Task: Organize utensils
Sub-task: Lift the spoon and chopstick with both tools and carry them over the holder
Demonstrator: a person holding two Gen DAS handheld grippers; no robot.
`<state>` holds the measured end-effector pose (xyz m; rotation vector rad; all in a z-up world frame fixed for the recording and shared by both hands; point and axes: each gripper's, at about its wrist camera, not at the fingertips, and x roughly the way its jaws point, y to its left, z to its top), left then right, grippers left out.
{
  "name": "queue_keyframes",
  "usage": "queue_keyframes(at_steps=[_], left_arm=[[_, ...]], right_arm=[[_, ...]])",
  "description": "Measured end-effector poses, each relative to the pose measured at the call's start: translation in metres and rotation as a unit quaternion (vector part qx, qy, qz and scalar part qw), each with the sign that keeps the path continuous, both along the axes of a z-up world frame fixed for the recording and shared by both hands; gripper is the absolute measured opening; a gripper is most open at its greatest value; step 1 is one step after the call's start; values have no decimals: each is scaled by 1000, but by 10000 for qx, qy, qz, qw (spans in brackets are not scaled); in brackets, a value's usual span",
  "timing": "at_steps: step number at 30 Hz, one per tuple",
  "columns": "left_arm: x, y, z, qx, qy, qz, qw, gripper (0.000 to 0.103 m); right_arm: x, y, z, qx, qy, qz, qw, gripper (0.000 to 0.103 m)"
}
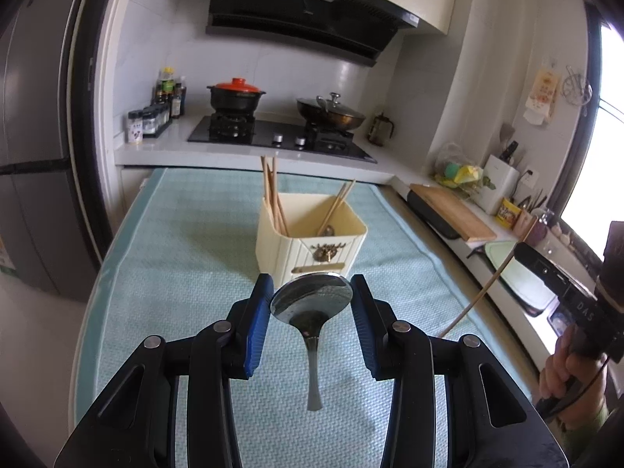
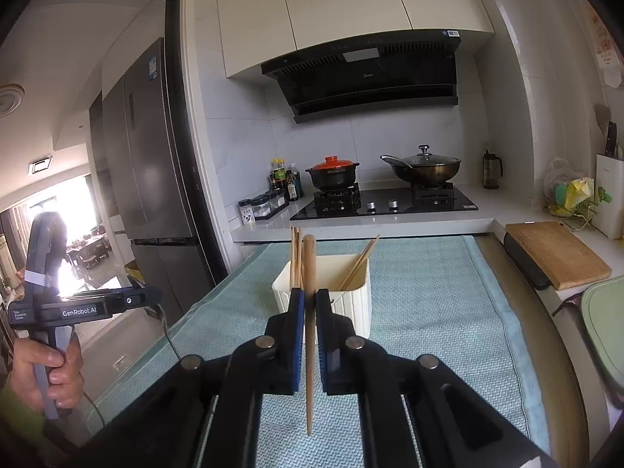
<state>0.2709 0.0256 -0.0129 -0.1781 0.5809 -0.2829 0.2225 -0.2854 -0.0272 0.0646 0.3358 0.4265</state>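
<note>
My left gripper [image 1: 312, 286] is shut on a metal spoon [image 1: 312, 304], its blue pads pressing the bowl's two edges while the handle hangs down toward me above the mat. Just beyond stands a cream utensil holder [image 1: 312, 245] with several wooden chopsticks [image 1: 273, 195] leaning in it. My right gripper [image 2: 310, 298] is shut on a single wooden chopstick [image 2: 309, 261] held nearly upright, in front of the same holder [image 2: 351, 306]. That chopstick [image 1: 487, 292] also shows slanting at the right of the left wrist view.
A light green mat [image 1: 175, 273] covers the work surface. Behind it are the gas hob [image 1: 273, 136], a red-lidded pot [image 1: 236, 95] and a lidded wok [image 1: 331, 111]. A wooden cutting board [image 2: 557, 253] lies at the right, a fridge [image 2: 156, 175] at the left.
</note>
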Motion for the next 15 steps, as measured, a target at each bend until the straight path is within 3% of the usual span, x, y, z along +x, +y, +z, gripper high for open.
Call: queue_keyframes(at_steps=[9,15], left_arm=[[36,2,43,-43,-301,-43,9995,41],[77,-4,82,16,-664,15,9978,40]], right_arm=[[28,-4,41,124,-259,62,9996,6],[66,8,80,-85,-766,2,9970,6]])
